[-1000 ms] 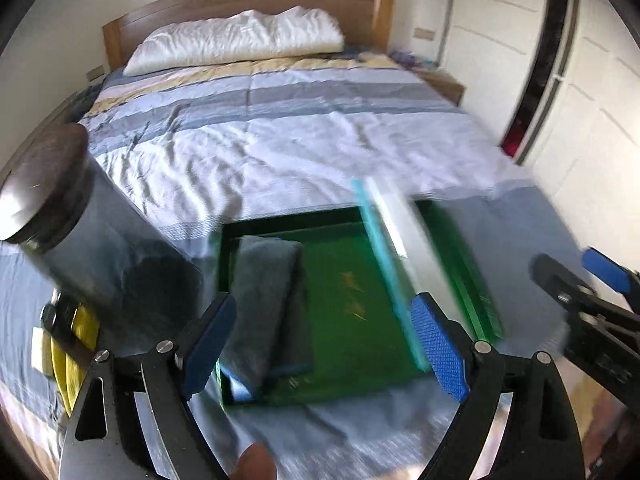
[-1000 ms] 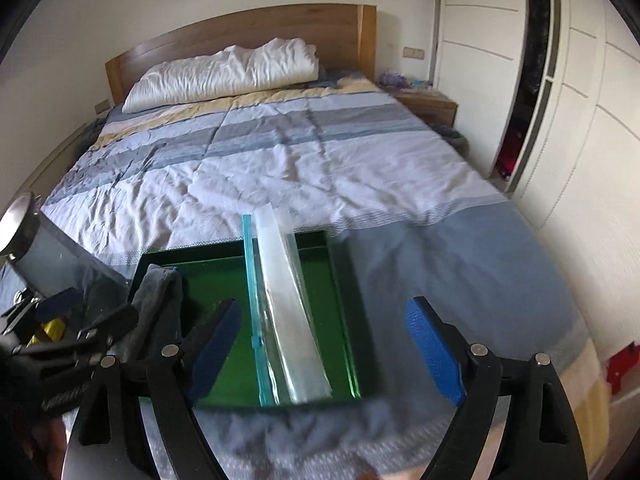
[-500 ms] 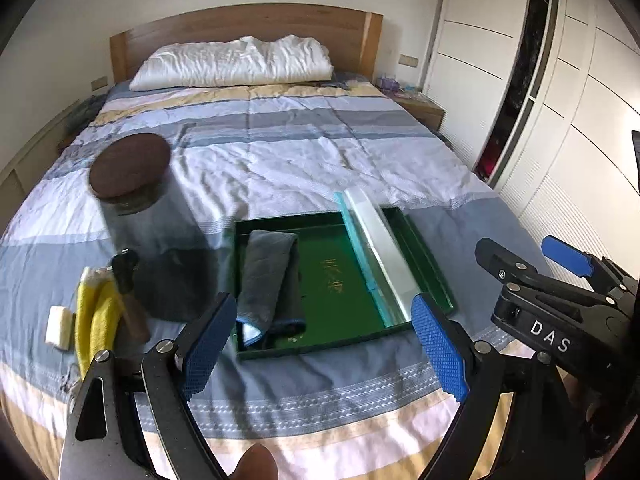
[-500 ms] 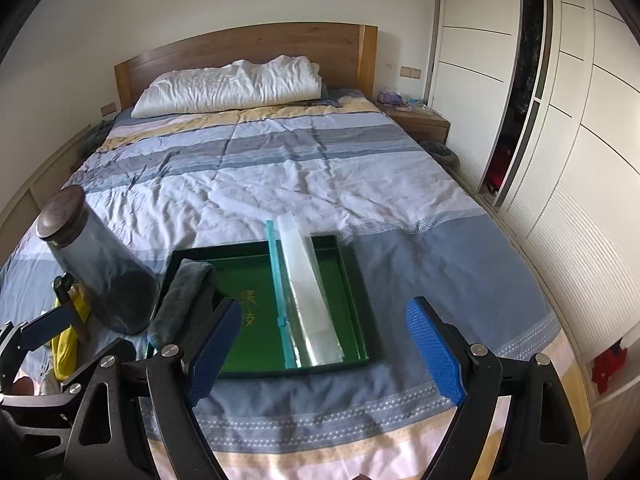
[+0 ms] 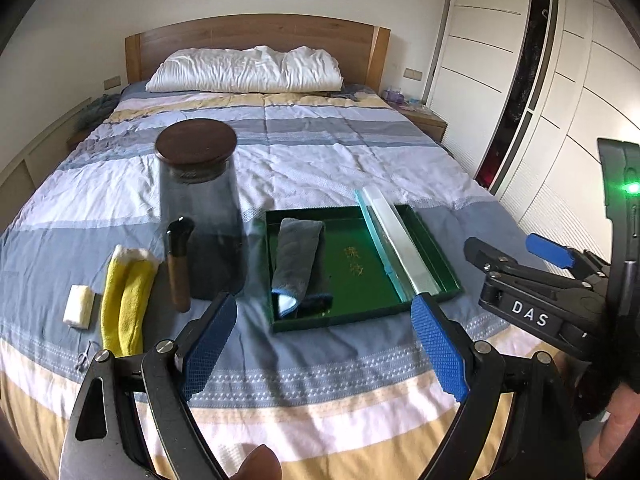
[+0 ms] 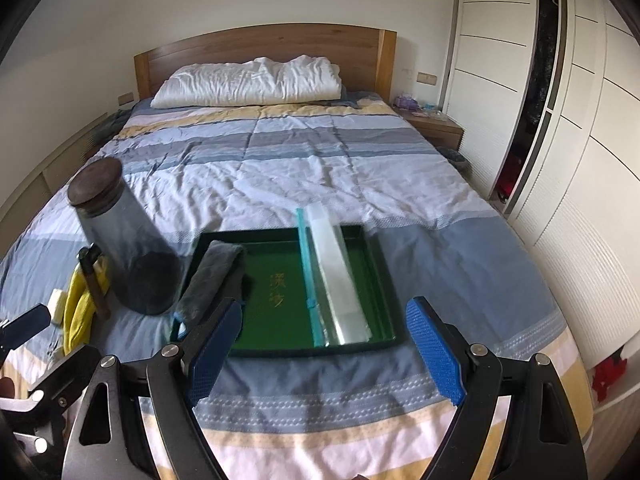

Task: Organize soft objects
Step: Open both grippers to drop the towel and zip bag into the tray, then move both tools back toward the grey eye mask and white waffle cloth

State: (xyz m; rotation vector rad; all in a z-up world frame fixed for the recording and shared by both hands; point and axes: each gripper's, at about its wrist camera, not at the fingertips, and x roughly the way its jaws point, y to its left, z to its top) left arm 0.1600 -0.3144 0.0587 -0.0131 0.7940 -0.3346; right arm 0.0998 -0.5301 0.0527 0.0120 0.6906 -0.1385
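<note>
Left gripper [image 5: 324,344] spreads released at lower centre; above it a grey towel [image 5: 298,258] lies in the green tray's [image 5: 360,316] left half, yellow cloth [image 5: 124,304] at lower left on the bed [image 5: 320,168]. Right gripper [image 6: 324,346], likewise released and empty, frames the tray [image 6: 312,350] at centre, towel [image 6: 212,280] on its left side.

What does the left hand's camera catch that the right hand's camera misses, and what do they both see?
Only the left view shows the right gripper from the side, with a green light on its body, and the yellow socks in full. Only the right view shows something red on the floor beside the bed. Both share the green tray, the grey cloth and clear zip bag inside it, and the dark lidded jar.
</note>
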